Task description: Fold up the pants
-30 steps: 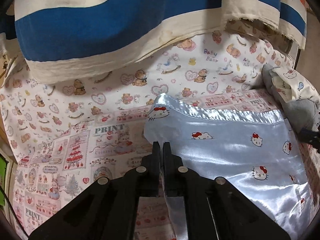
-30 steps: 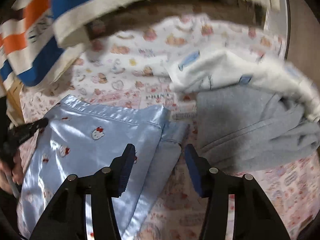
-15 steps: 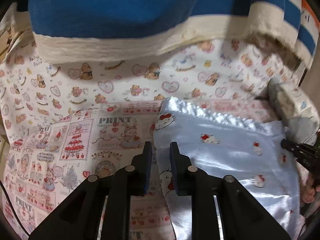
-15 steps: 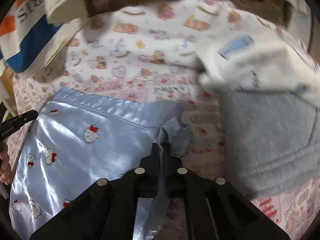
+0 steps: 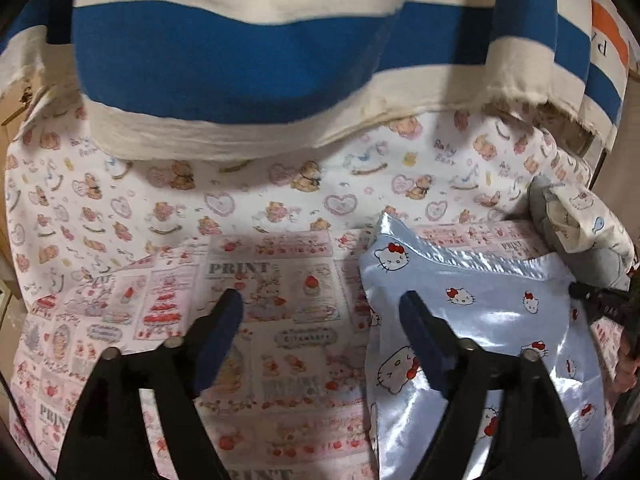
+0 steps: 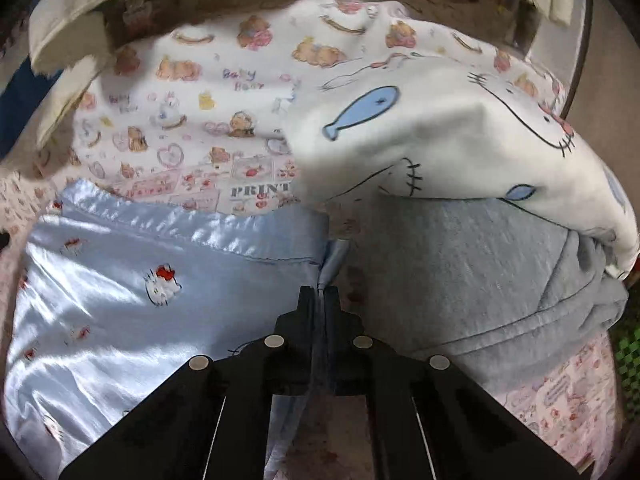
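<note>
The pale blue satin pants point(image 5: 492, 320) with a cat-face print lie flat on the patterned bedsheet point(image 5: 200, 216). In the left wrist view my left gripper point(image 5: 320, 304) hangs over the pants' left edge, its jaws opening wide; the right finger is over the satin, the left over the sheet, and nothing is pinched. In the right wrist view my right gripper point(image 6: 319, 294) is shut on a bunched corner of the pants point(image 6: 160, 280) at their right edge, the fabric pulled up into a small peak between the pads.
A folded grey garment point(image 6: 460, 280) with a white cat-print garment point(image 6: 440, 132) on top lies right beside the pants. A striped cream, blue and orange cloth point(image 5: 260, 52) hangs over the bed's far side. The right gripper's tip point(image 5: 592, 294) shows at the left view's right edge.
My left gripper let go of the pants' left edge and opened wide. My right gripper closed on the pants' right corner and pulled it toward the grey garment.
</note>
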### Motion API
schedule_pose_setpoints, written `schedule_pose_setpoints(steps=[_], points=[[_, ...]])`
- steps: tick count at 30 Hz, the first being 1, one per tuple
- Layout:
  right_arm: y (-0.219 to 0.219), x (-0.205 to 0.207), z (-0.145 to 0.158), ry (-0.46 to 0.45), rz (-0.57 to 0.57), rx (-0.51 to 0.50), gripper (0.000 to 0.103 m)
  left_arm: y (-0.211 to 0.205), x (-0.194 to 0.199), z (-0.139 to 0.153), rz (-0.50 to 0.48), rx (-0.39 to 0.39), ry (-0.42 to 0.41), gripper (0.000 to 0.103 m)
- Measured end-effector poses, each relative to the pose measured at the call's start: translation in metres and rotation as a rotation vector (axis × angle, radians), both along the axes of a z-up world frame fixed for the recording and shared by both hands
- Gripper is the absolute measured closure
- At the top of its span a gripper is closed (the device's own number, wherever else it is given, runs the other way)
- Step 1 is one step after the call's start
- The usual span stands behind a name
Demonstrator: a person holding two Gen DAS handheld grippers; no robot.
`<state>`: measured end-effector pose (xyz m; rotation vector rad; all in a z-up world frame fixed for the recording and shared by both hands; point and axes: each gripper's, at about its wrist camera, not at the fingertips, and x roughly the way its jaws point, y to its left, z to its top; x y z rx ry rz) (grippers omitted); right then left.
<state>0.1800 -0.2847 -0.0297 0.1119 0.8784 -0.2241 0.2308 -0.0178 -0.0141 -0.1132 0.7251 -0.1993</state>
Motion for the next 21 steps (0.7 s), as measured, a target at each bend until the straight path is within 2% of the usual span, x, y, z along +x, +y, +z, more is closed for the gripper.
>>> schedule_pose_setpoints(steps=[1,2,4,6,8,10,12,13,14,16,18,21], points=[[-0.002,0.0,0.002,-0.007,0.001,0.022,0.093,-0.003,0.005,-0.004,-0.011,-0.001,0.017,0.022],[-0.004,0.0,0.002,-0.013,0.01,0.039,0.082,-0.005,0.011,-0.008,-0.026,-0.014,0.049,0.022],[-0.002,0.002,0.003,-0.017,0.044,0.054,0.068,-0.005,0.028,-0.015,-0.052,-0.064,0.12,0.022],[0.003,0.002,0.004,-0.024,0.059,0.031,0.064,-0.002,0.049,-0.023,-0.052,-0.107,0.203,0.022],[0.01,0.004,0.003,-0.026,0.066,0.013,0.059,0.004,0.066,-0.028,-0.013,-0.175,0.235,0.022],[0.015,0.007,-0.001,-0.009,0.059,-0.029,0.059,0.009,0.076,-0.034,0.011,-0.248,0.254,0.022],[0.019,0.009,-0.007,0.008,0.059,-0.055,0.059,0.006,0.081,-0.033,-0.017,-0.288,0.242,0.024],[0.018,0.01,-0.009,0.01,0.059,-0.055,0.063,0.003,0.083,-0.033,-0.046,-0.297,0.239,0.03],[0.016,0.011,-0.01,0.023,0.059,-0.033,0.071,-0.001,0.084,-0.033,-0.075,-0.3,0.24,0.041],[0.013,0.013,-0.013,0.037,0.064,0.024,0.083,-0.008,0.084,-0.035,-0.103,-0.3,0.25,0.054],[0.013,0.014,-0.014,0.029,0.073,0.036,0.089,-0.013,0.083,-0.037,-0.116,-0.319,0.239,0.055],[0.013,0.014,-0.016,0.024,0.071,0.052,0.092,-0.013,0.083,-0.042,-0.115,-0.412,0.235,0.054]])
